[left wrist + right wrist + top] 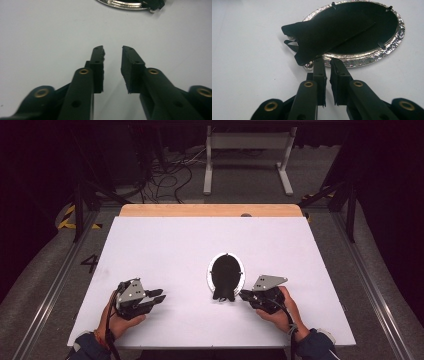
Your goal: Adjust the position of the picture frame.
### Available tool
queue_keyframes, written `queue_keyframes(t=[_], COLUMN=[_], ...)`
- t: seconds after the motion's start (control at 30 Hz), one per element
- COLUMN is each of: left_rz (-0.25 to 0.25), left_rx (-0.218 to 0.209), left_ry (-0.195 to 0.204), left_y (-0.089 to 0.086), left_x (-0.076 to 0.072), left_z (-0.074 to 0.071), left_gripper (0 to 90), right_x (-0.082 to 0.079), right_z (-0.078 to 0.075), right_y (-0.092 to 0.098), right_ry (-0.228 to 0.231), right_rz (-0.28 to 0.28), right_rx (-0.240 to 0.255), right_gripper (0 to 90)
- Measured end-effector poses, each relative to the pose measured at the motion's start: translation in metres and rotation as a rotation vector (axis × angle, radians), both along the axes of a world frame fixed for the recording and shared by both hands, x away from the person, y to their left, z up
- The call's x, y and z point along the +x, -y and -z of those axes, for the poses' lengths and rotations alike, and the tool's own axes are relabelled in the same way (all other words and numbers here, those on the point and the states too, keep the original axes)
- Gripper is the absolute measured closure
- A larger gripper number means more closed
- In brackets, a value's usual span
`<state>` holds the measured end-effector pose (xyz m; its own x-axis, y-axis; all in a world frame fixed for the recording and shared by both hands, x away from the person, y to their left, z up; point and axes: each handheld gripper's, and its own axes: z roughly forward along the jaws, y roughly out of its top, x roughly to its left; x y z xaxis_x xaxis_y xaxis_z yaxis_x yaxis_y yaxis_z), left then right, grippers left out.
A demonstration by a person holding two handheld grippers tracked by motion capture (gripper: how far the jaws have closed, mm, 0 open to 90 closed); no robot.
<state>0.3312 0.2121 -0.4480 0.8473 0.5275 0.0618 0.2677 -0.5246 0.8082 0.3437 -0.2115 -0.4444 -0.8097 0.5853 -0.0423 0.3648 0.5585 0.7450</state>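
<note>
An oval picture frame (226, 272) with a silver rim (372, 53) lies face down on the white table top (165, 245). Its black back faces up, and a black stand flap (329, 32) lies slanted across it. My right gripper (242, 295) is at the frame's near right edge. Its tips (326, 60) sit just short of the rim, under the flap's lower corner, with a narrow gap and nothing pinched between them. My left gripper (161, 296) rests well left of the frame, open with bare table between its tips (113, 50). The frame's rim (125, 4) lies far ahead of it.
A wooden strip (210, 210) runs along the table's far edge. Beyond it, a white metal stand (247, 150) and loose cables lie on the dark floor. Metal rails border the table on both sides.
</note>
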Motion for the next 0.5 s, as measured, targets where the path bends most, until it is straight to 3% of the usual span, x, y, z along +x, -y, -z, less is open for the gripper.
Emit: queue_keyframes(t=[0.07, 0.13, 0.17, 0.2, 0.27, 0.37, 0.5], left_rz=[-0.012, -0.014, -0.059, -0.059, -0.089, -0.143, -0.196], left_rx=[0.015, 0.001, -0.014, -0.014, -0.024, 0.014, -0.023], left_ry=[0.012, 0.016, 0.015, 0.015, 0.0, -0.018, -0.031], left_y=[-0.004, -0.008, -0.013, -0.013, -0.017, -0.024, -0.036], left_x=[-0.004, -0.007, -0.011, -0.011, -0.013, -0.015, -0.017], left_z=[0.0, 0.0, 0.002, 0.002, 0.005, 0.011, 0.012], left_gripper=[59.1, 51.8, 46.0, 33.2, 29.5, 19.7, 13.2], right_x=[0.0, 0.0, 0.0, -0.001, -0.002, -0.004, -0.005], right_z=[0.0, -0.001, -0.001, -0.002, -0.002, -0.002, 0.0], right_y=[0.0, 0.0, 0.0, 0.0, 0.0, -0.004, -0.011], right_ry=[-0.025, -0.031, -0.038, -0.043, -0.049, -0.071, -0.089], right_rz=[-0.014, -0.012, -0.014, -0.013, -0.018, -0.03, -0.032], right_rx=[-0.012, -0.02, -0.016, -0.01, -0.014, -0.033, -0.067], right_gripper=[77.1, 74.8, 74.6, 74.0, 73.4, 68.1, 65.3])
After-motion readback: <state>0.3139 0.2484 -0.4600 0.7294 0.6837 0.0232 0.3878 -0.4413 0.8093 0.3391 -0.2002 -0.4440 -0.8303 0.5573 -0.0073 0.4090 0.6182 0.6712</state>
